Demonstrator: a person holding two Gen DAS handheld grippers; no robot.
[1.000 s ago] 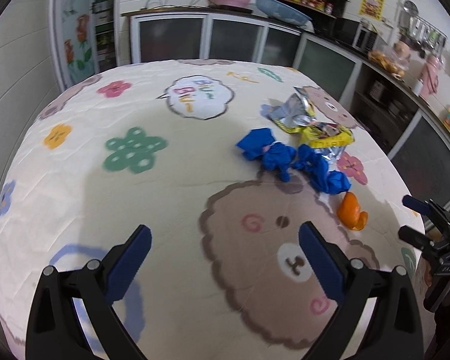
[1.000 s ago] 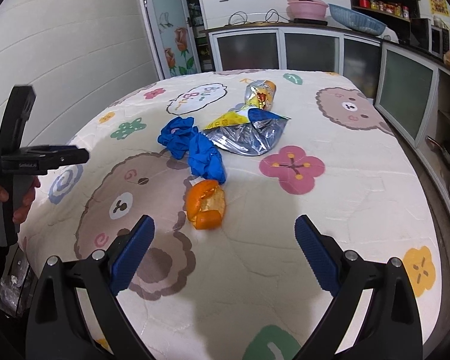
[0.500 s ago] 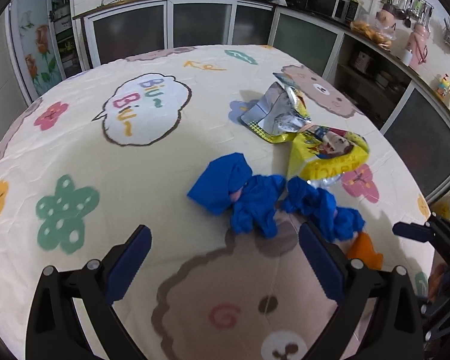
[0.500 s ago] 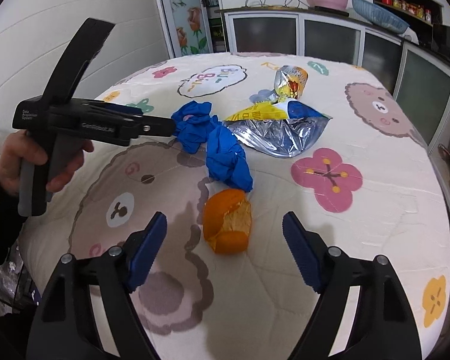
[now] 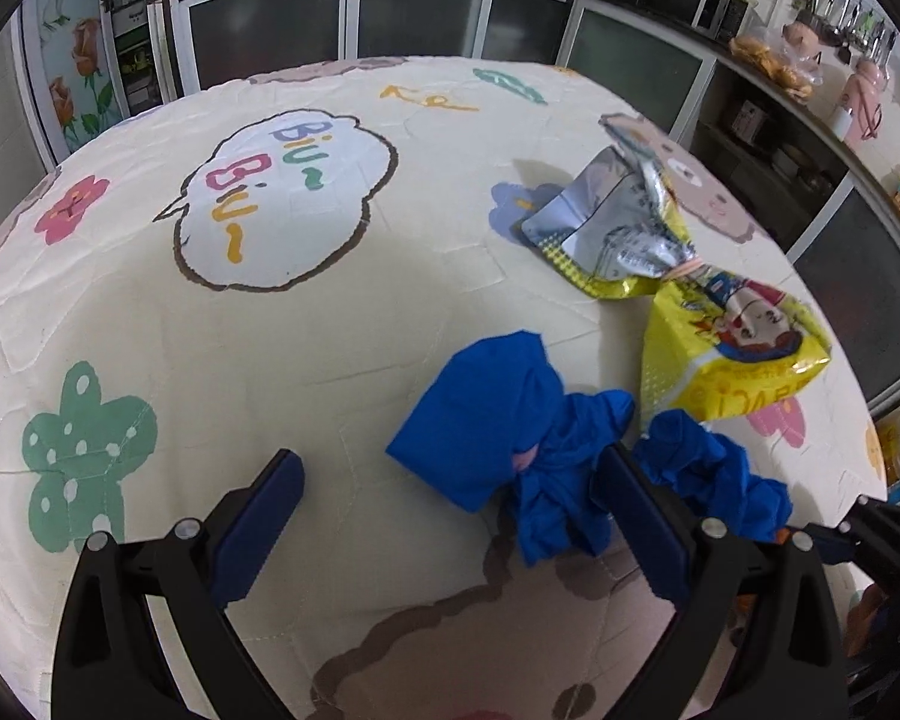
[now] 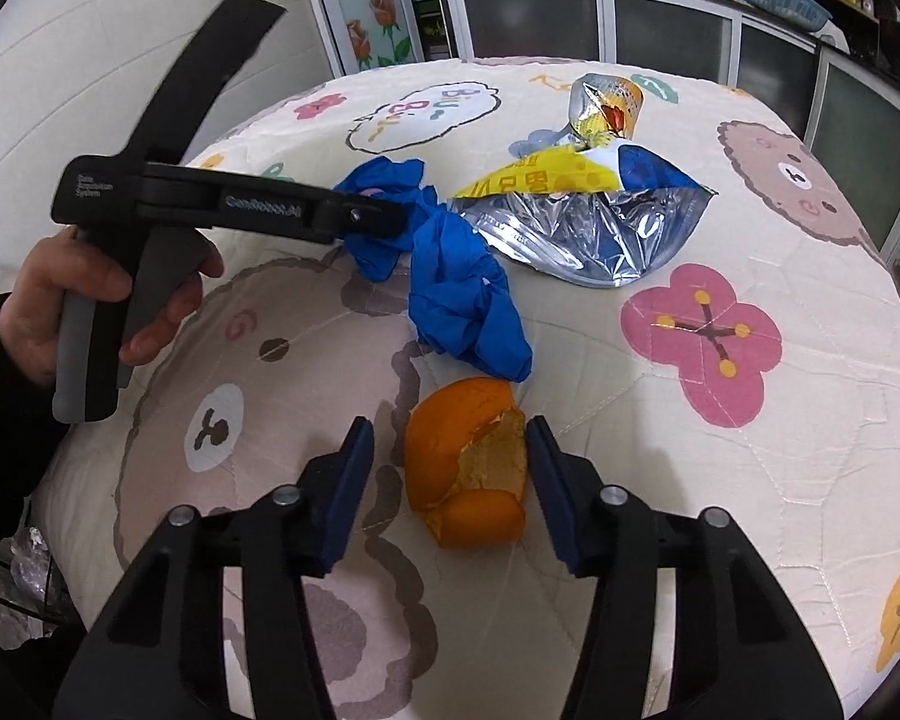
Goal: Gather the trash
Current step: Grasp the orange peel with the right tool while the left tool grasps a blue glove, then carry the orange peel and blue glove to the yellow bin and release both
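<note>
While both claws gape: orange peel point(image 6: 468, 468) between right claw point(image 6: 447, 489) fingers.

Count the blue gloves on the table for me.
2: one blue glove lies ahead of the left tongs; the other blue glove is crumpled between it and the orange peel.

A: What colour is the cover on the worktop point(image 5: 150, 312)?

B: Cream, printed with brown bear faces, a green dotted flower, pink flowers and a white speech bubble with pink, blue and yellow letters.

A: And the crumpled gloves point(image 5: 510, 450)?

B: Bright blue, both of them.

A: The snack bags?

B: The yellow snack bag point(image 5: 732, 354) carries a cartoon face and red lettering, and the torn bag point(image 5: 612, 228) shows silver foil inside with a yellow edge.

A: The peel?

B: The orange peel point(image 6: 468, 468) is orange outside, pale tan within.

A: The tools?

B: The right hand-held gripper point(image 6: 447, 492) is black with dark blue pads point(image 6: 348, 489); the left hand-held gripper point(image 5: 450, 531) is the same.
</note>
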